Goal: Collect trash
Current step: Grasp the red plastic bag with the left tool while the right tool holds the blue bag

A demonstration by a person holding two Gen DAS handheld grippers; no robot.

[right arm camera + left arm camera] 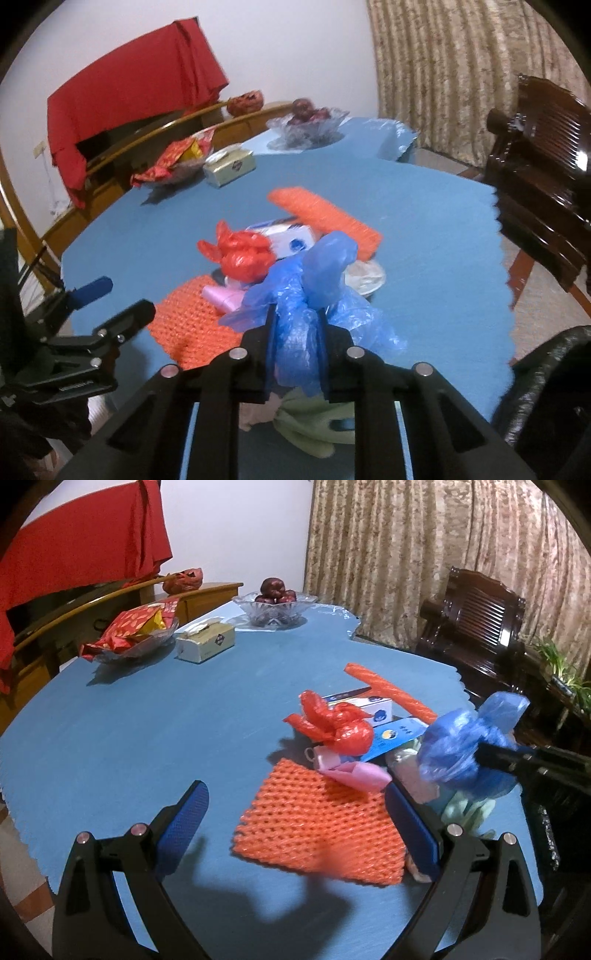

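Observation:
A heap of trash lies on the blue table (155, 716). My right gripper (296, 313) is shut on a crumpled blue plastic bag (314, 280), which bulges out above its fingers and hangs clear of the heap; the same blue bag (465, 746) shows at the right of the left wrist view. My left gripper (295, 797) stands open over an orange foam net (317, 827), apart from it. Beyond lie a knotted red plastic bag (340, 727), a pink wrapper (354, 773), a small white and blue carton (373, 705), an orange foam tube (391, 692) and a pale green cloth (314, 424).
At the table's far side stand a glass bowl of dark red fruit (275, 607), a tissue box (207, 644) and a glass dish with red snack packets (133, 635). A dark wooden chair (476, 627) stands on the right, and a black bag (546, 406) beside the near edge.

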